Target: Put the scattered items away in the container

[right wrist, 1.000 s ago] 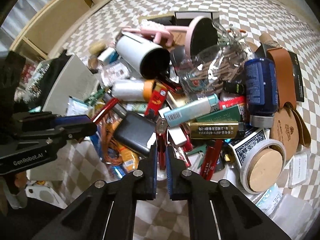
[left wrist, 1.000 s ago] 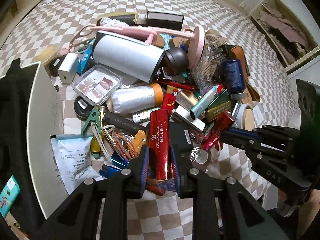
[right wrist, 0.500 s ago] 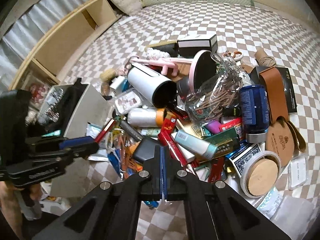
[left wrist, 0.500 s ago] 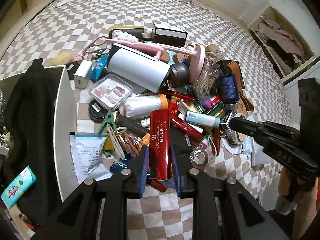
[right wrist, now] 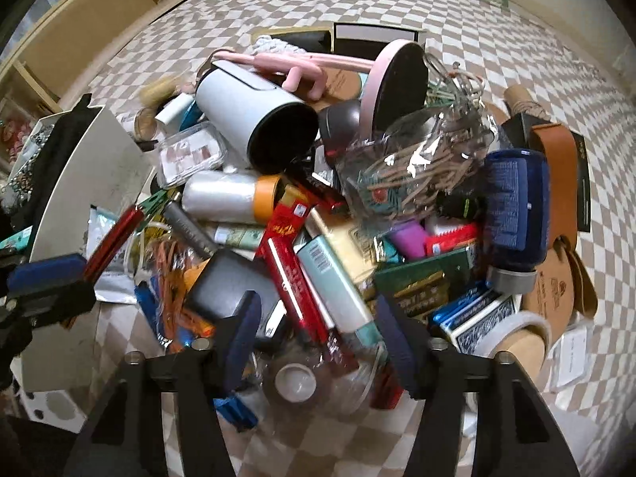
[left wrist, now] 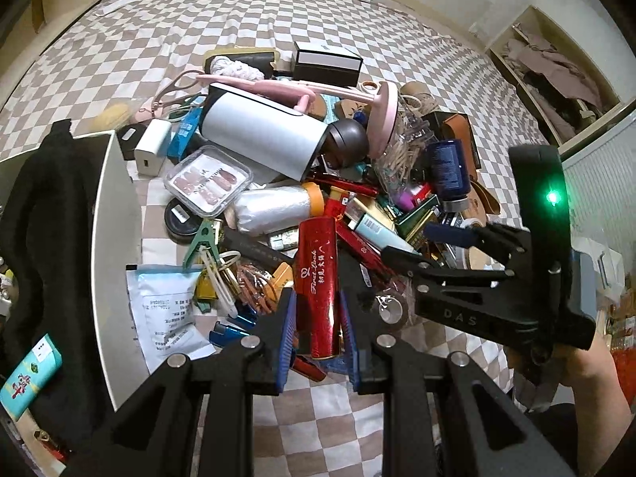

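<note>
Red tube (left wrist: 318,286) sits clamped in the left hand-held gripper (left wrist: 318,314), above the pile (left wrist: 318,183) on the bed (left wrist: 198,24). Swing it left over the container (left wrist: 115,238) wall before letting go. Right hand-held gripper (right wrist: 318,330) hangs spread apart over the clutter.

dense clutter pile (right wrist: 318,206), open bedspread (left wrist: 278,20) seemingly beyond

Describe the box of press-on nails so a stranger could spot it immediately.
Find the big white cylinder lying atop the pile. Just below its left end, towards the white container, lies a clear flat box. Only it shows rows of pink nails.
</note>
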Available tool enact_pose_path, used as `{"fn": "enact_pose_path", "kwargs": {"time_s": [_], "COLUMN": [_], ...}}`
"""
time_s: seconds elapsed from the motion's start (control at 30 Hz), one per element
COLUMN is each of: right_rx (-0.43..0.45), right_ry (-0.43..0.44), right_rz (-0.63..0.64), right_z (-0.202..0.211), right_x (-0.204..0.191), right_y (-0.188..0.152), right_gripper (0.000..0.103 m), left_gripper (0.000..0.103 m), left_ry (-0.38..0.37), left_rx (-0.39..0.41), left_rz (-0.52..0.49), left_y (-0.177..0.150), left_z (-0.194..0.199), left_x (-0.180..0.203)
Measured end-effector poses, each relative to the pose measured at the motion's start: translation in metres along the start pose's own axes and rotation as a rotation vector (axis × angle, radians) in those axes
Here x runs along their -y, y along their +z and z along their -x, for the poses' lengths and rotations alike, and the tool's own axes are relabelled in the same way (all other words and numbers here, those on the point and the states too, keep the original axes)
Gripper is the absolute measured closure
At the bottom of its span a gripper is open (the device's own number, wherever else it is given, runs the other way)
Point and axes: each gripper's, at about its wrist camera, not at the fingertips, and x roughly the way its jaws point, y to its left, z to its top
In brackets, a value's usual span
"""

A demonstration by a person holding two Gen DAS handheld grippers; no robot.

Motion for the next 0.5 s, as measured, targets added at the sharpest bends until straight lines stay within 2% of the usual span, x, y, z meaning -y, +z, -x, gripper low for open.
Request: {"fn": "enact_pose_path", "kwargs": {"time_s": [0.13, 0.2, 0.37, 0.5], "right_rx": [-0.001, -0.019, -0.068, -0.101], "right_ry": [0.015, 0.003, -0.058, -0.117], "right_rz": [0.015, 0.032, 0.104, 0.172], "right_z": [-0.002, -0.008, -0.022, -0.032], "right_x": [-0.002, -0.004, -0.004, -0.004], "right_y": [0.005, 0.006, 0.001, -0.005], "right_gripper": [0.045, 0.060, 0.066, 0.066], "left_gripper": [0.081, 0.081, 0.081, 0.081], "left_ry": [-0.009, -0.009, -0.009, -0.012], "left_rx": [-0.007, -0.010, -0.015, -0.020], "left_rz": [-0.007, -0.008, -0.006, -0.005], "left_y": [0.000, 0.000, -0.001, -0.001], "left_z": [-0.002, -0.003, -0.003, -0.003], "left_x": [0.002, 0.003, 0.001, 0.000]}}
